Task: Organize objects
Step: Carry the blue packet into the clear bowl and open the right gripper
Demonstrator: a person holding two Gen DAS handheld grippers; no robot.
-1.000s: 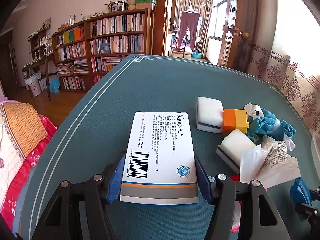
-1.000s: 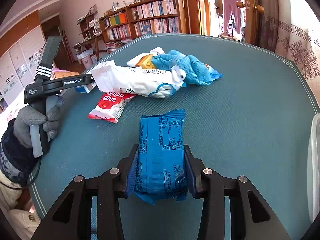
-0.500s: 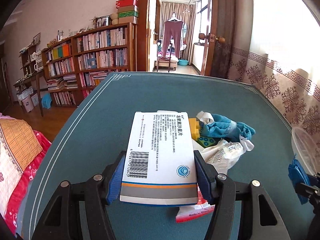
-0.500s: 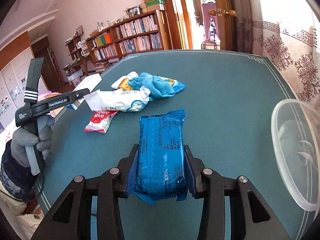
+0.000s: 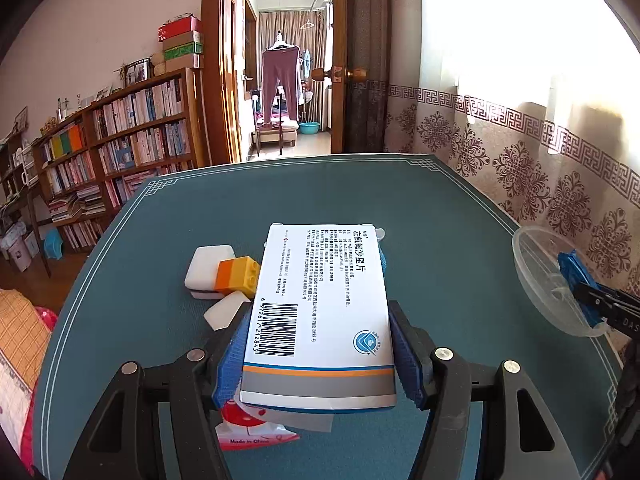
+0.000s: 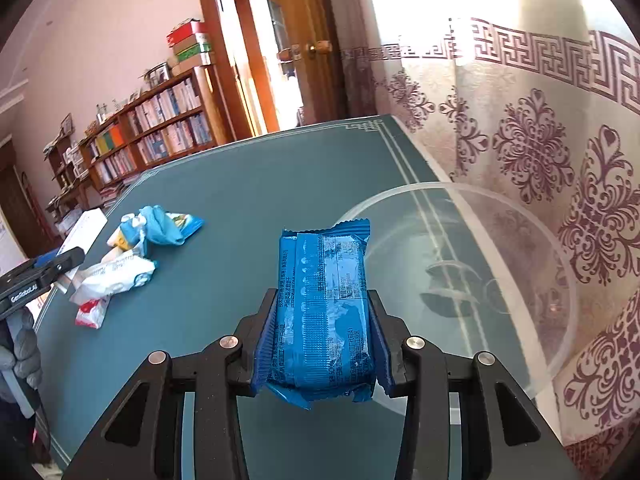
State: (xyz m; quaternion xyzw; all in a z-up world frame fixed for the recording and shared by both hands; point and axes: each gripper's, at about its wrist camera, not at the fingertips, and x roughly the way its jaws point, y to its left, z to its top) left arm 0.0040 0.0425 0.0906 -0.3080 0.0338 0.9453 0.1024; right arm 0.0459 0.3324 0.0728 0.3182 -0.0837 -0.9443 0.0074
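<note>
left gripper (image 5: 320,344): we've got it clamped on the white medicine box (image 5: 322,308), frame centre
right gripper (image 6: 320,332): squeezing the blue snack pack (image 6: 322,308), lower centre, clear bowl (image 6: 520,364) right of it

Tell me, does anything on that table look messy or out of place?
Yes. A jumbled heap lies on the green table: a crumpled blue cloth, a white plastic bag and a red and white packet, overlapping untidily. The clear bowl sits at the table's edge near the curtain. Nothing looks spilled or broken.
</note>
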